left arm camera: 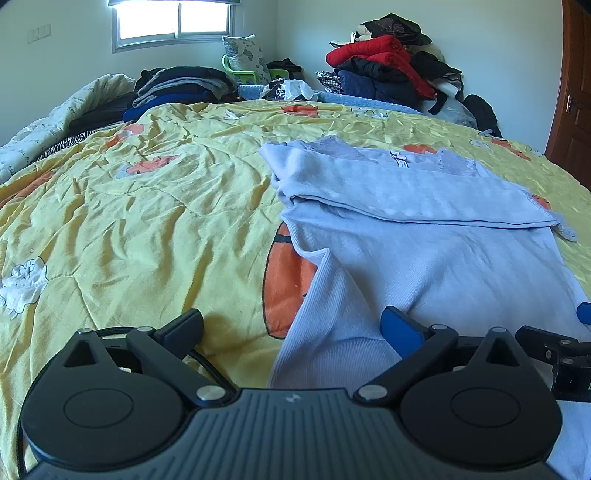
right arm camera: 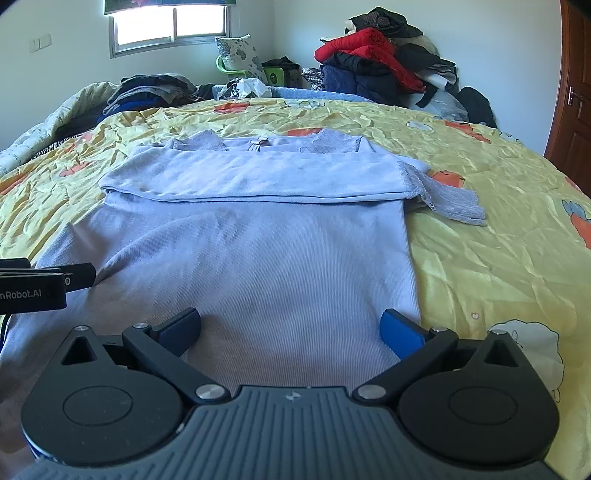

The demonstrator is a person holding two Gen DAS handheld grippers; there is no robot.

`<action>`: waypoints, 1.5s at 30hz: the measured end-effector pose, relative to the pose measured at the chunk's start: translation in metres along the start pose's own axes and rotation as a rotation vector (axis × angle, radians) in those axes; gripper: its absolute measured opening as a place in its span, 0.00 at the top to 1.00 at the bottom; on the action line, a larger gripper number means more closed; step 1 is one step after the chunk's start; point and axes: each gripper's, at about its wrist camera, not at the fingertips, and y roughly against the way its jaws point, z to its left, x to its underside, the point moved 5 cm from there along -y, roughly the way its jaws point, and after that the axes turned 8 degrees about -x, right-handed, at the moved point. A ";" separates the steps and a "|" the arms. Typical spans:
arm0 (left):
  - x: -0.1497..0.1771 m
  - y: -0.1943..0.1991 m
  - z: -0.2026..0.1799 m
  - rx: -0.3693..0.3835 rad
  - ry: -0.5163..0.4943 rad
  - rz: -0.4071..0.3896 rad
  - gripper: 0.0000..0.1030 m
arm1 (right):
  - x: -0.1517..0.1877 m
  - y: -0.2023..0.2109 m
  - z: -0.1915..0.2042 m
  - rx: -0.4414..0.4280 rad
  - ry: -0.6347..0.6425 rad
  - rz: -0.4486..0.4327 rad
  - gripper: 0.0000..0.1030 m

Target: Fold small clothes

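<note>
Lying mid-frame on the yellow quilt (right arm camera: pixel 498 240), the light blue top (right arm camera: pixel 240 258) has its sleeves folded over. Left gripper (left arm camera: pixel 291 328) and right gripper (right arm camera: pixel 290 326) gape wide — holding nothing. Grabbing only one layer could mess up the fold — the cloth is floppy.

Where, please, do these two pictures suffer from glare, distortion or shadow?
Left wrist view: the window is blown out to white, and the fisheye bows the bed and the door. Right wrist view: the same glare at the window, the same curved edges, and a soft shadow on the top near the camera. Both are sharp.
</note>
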 end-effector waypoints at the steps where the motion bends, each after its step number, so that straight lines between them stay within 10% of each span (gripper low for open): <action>1: 0.000 0.000 0.000 0.000 0.000 0.000 0.00 | 0.000 0.000 0.000 0.000 -0.001 0.000 0.00; 45: 0.022 0.026 0.002 0.009 -0.061 0.009 0.00 | 0.017 0.019 0.006 0.041 -0.002 -0.016 0.01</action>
